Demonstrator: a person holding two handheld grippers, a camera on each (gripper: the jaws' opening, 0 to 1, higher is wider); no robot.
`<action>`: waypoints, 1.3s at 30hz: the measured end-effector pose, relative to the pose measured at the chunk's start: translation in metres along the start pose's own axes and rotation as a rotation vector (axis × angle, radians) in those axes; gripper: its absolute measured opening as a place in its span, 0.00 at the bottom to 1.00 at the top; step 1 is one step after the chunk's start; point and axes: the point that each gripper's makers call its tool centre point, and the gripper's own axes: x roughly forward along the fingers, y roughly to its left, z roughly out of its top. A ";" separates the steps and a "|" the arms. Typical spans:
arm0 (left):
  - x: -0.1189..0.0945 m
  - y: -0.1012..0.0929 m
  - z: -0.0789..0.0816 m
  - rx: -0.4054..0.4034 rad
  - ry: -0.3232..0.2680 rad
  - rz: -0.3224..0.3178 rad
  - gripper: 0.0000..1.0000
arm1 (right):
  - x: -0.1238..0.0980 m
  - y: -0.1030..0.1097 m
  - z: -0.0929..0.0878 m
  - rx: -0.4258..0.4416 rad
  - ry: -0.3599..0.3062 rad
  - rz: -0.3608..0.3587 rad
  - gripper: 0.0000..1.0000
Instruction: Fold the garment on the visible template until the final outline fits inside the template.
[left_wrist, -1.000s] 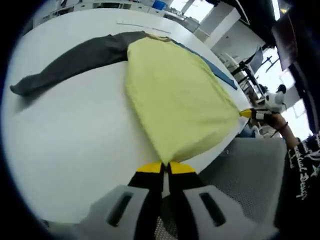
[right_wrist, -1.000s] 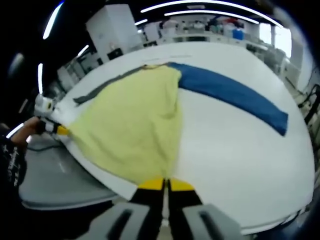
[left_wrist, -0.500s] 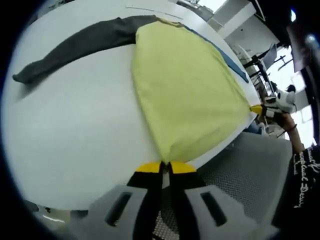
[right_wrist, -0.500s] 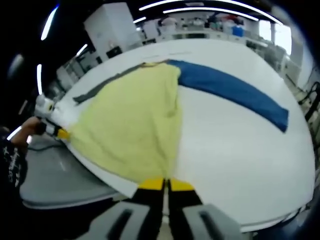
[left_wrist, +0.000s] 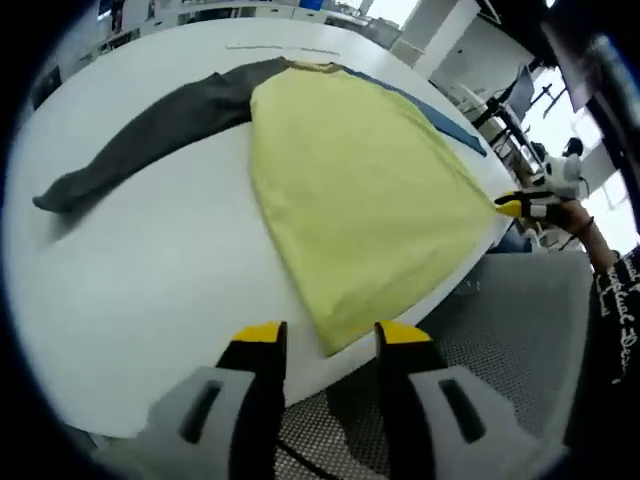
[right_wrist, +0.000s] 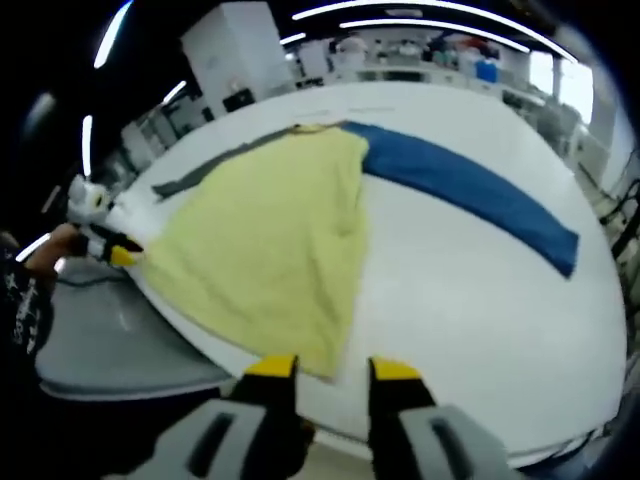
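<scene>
Lying flat on one white table (left_wrist: 150, 260), one yellow garment (left_wrist: 350, 190) with one grey sleeve (left_wrist: 150, 130) and one blue sleeve (right_wrist: 470, 190) is flanked by the left gripper (left_wrist: 325, 340) and right gripper (right_wrist: 333, 368), jaws parted, nothing gripped.

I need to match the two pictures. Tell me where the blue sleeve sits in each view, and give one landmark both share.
Left gripper view: the blue sleeve is a thin strip at upper right, behind the yellow body's far edge.
Right gripper view: the blue sleeve runs from top centre down to the right.
Shared landmark: the yellow body of the garment, lying flat on the white table.
</scene>
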 end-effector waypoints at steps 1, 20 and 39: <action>-0.001 -0.001 0.002 0.010 -0.012 -0.002 0.38 | -0.001 0.002 0.001 0.003 -0.002 0.011 0.31; -0.007 -0.006 0.046 0.194 -0.289 0.022 0.84 | -0.006 -0.005 0.068 -0.091 -0.234 0.050 0.64; -0.014 -0.005 0.072 0.284 -0.384 0.048 0.99 | 0.014 -0.040 0.145 -0.278 -0.336 0.019 0.60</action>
